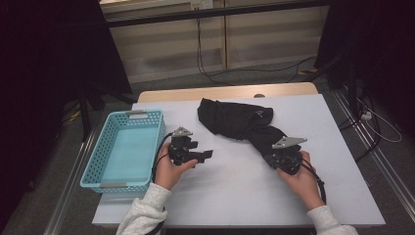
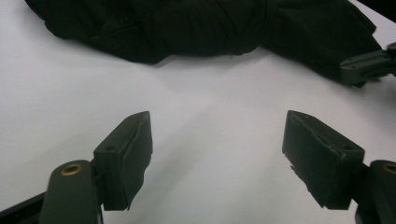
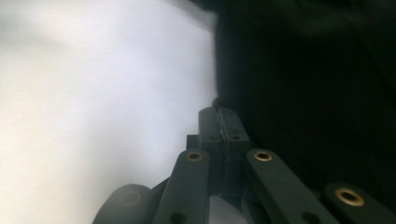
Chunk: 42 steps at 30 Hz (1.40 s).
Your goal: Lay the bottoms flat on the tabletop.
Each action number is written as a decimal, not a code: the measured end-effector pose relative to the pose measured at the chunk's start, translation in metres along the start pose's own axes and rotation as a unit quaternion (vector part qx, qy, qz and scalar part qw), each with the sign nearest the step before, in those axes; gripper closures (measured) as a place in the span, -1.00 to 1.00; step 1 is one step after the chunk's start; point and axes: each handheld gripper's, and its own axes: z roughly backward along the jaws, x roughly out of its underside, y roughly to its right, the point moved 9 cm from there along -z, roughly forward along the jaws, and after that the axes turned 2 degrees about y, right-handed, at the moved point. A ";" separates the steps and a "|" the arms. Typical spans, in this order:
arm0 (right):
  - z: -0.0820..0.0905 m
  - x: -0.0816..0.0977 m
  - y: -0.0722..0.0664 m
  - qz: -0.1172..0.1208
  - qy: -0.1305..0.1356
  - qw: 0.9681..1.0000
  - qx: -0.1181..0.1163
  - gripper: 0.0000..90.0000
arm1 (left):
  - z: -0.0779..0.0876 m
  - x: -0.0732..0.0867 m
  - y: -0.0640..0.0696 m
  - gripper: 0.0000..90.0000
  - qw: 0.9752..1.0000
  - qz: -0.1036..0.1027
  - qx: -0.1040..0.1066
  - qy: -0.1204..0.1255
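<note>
- A black garment (image 1: 240, 123) is seen crumpled on the white table (image 1: 235, 186), stretched from the far middle down toward the right hand; a turquoise basket (image 1: 93, 171) is parked at the table's left edge, nothing seen inside it.
- The right gripper (image 1: 280, 155) is planted at the near-right end of the cloth. In the right gripper view its jaws are pressed tight together right at the fabric's edge (image 3: 303, 93). Whether a fold is actually pinched between the pads can't be told for sure, the tips are blurred against black cloth, but it looks like a thin bit of edge is nipped.
- The left gripper (image 1: 198, 155) is held off the cloth, between basket and garment, jaws spread wide with just bare table between the pads (image 2: 128, 154). Nothing is held there.
- Step in hand, judged loosely: the first grab on the garment is being made by the right side, with the left waiting.
- Next move probably calls for a second hold: the left one would need to be brought across to another edge or corner before the cloth can be lifted, spread out or folded.
- Worth a check first: a small tug to confirm that cloth is really caught, since a thin pinch could slip out.
</note>
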 end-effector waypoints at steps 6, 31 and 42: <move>0.026 -0.030 -0.035 0.003 0.052 0.997 -0.061 1.00 | 0.000 0.000 0.000 -0.45 1.000 0.002 0.001 0.000; 0.036 0.002 0.035 -0.068 0.056 0.996 0.001 0.99 | -0.005 0.004 0.002 -0.45 1.000 0.000 0.003 -0.010; 0.003 -0.018 -0.026 -0.002 0.043 0.998 -0.039 0.66 | -0.001 0.004 0.001 -0.44 1.000 0.000 0.001 -0.007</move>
